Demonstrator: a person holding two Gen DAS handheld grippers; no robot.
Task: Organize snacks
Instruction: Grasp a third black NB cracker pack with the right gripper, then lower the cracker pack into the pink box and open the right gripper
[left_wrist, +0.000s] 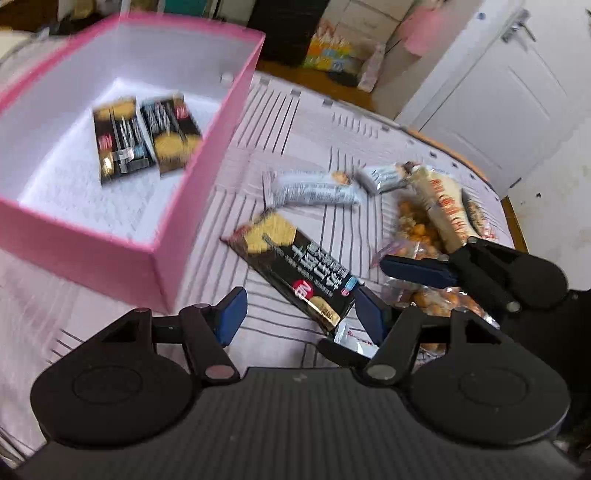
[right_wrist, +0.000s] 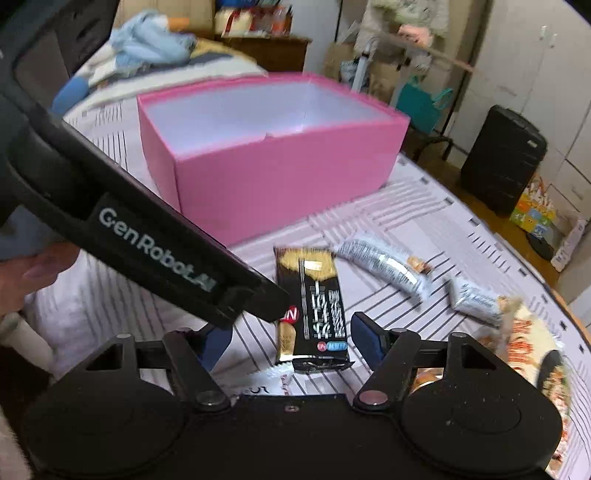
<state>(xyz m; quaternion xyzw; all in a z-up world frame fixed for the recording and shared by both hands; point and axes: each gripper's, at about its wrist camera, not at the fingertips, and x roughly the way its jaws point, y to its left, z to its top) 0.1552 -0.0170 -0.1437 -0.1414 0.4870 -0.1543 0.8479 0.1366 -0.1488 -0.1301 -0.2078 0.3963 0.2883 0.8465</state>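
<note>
1. Your left gripper (left_wrist: 299, 314) has its jaws wide apart and holds nothing; it hovers over the striped cloth (left_wrist: 280, 122), just beside the near corner of the pink box (left_wrist: 110, 254)
2. Your right gripper (right_wrist: 291, 338) is likewise spread wide with nothing between its fingers; in the left view one of its blue fingers (left_wrist: 417, 269) reaches over the bag of orange snacks (left_wrist: 421, 229)
3. A black biscuit pack (left_wrist: 295, 266) lies flat on the cloth in front of both grippers, touched by neither as far as the views show; in the right view the same pack (right_wrist: 314, 310) sits between your right fingertips
4. Two more black packs (left_wrist: 144, 136) lie side by side on the white floor of the box
5. Two silver bars (left_wrist: 314, 188) rest on the cloth beyond the black pack, with a cream packet (left_wrist: 443, 206) beside them
6. The left gripper's body (right_wrist: 155, 251) crosses the right view on the left, above the cloth
</note>
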